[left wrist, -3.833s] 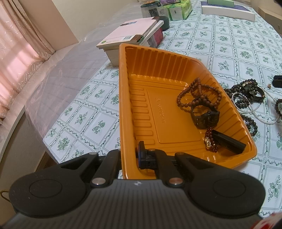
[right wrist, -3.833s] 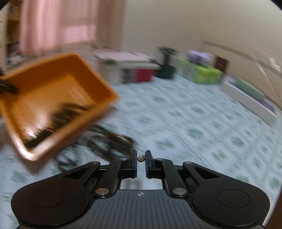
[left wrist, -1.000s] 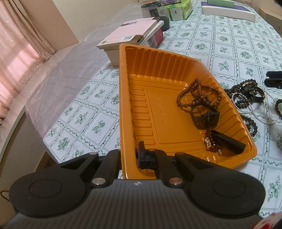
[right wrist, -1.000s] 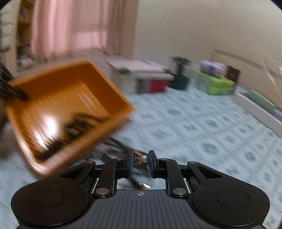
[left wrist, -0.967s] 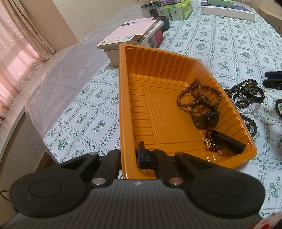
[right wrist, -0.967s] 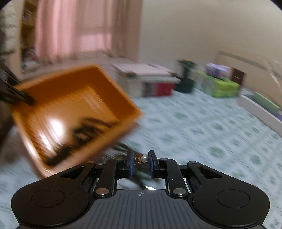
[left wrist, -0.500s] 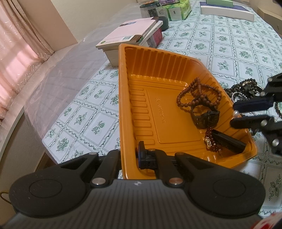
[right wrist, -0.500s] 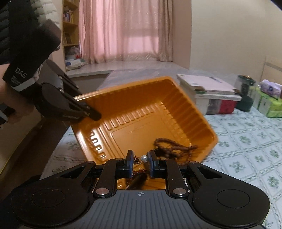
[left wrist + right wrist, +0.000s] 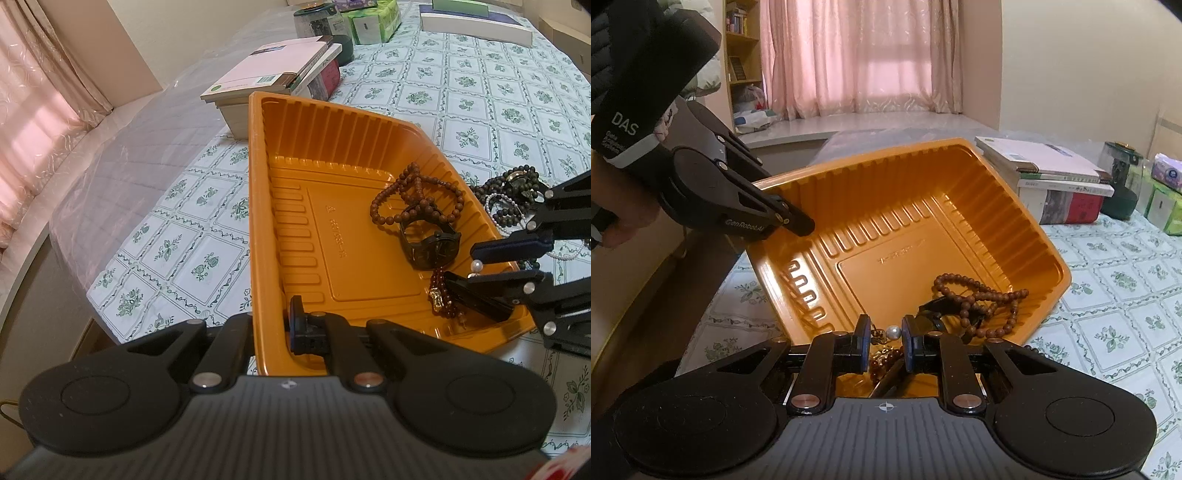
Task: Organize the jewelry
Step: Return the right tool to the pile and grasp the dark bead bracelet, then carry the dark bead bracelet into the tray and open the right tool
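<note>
Presently a small white pearl earring pinched in the right hand-held gripper over the ribbed orange tray.

From the right wrist, my own gripper body is hiding the tray's near wall and most of the watch. From the left wrist, the frame edge is cutting off the bead pile on the cloth, and the tray's embossed lettering is reading too small.

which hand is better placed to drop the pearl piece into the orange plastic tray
Right. The right gripper already holds the white pearl piece over the orange plastic tray; the left gripper is clamped on the tray's rim, tilting it.
</note>
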A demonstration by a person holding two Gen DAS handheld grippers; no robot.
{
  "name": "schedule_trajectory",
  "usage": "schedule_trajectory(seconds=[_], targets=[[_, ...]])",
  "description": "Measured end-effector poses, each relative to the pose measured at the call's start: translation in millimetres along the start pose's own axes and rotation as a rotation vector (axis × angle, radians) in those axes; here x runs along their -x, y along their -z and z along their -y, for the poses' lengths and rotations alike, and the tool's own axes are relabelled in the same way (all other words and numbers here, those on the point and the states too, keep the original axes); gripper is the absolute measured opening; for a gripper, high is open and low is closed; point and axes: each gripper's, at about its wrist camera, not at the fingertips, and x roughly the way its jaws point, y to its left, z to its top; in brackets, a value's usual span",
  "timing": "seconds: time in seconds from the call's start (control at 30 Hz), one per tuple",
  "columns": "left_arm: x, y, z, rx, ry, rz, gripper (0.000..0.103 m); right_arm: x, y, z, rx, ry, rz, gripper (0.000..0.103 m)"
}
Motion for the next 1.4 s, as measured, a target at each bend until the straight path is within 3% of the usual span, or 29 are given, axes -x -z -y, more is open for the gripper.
schedule_trajectory(seconds=[0.07, 0.1, 0.17, 0.4, 0.7, 0.87, 1.2, 1.33, 1.4], targets=[[-0.1, 0.0, 0.0, 0.000, 0.000, 0.000, 0.002, -0.5, 0.7, 0.6, -0.011, -0.016, 0.001, 0.022], [-0.1, 0.0, 0.0, 0.000, 0.000, 0.000, 0.002, 0.5, 1.5, 1.8, -0.020, -0.019, 0.004, 0.037], [-0.1, 0.0, -0.1, 0.000, 0.000, 0.001, 0.002, 5.1, 3.1, 3.9, -0.037, -0.006, 0.022, 0.050], [-0.2, 0.1, -0.2, 0.000, 0.000, 0.001, 0.002, 42.7, 27.9, 28.1, -0.138, 0.131, 0.046, 0.050], [-0.1, -1.5, 1.7, -0.001, -0.006, 0.000, 0.002, 106.0, 95.4, 93.5, -0.386, 0.449, -0.022, 0.050], [-0.3, -2.5, 2.7, -0.003, -0.008, -0.001, 0.002, 126.8, 115.1, 110.7, -0.400, 0.530, -0.049, 0.049], [0.4, -2.4, 3.3, -0.003, -0.009, 0.000, 0.002, 111.2, 126.4, 102.7, -0.295, 0.492, -0.123, 0.021], [0.3, -2.5, 3.4, -0.003, -0.010, -0.001, 0.002, 99.8, 128.1, 101.4, -0.294, 0.492, -0.133, 0.016], [0.5, -2.8, 3.6, -0.002, -0.010, -0.001, 0.002, 99.2, 128.0, 101.0, -0.300, 0.491, -0.133, 0.007]])
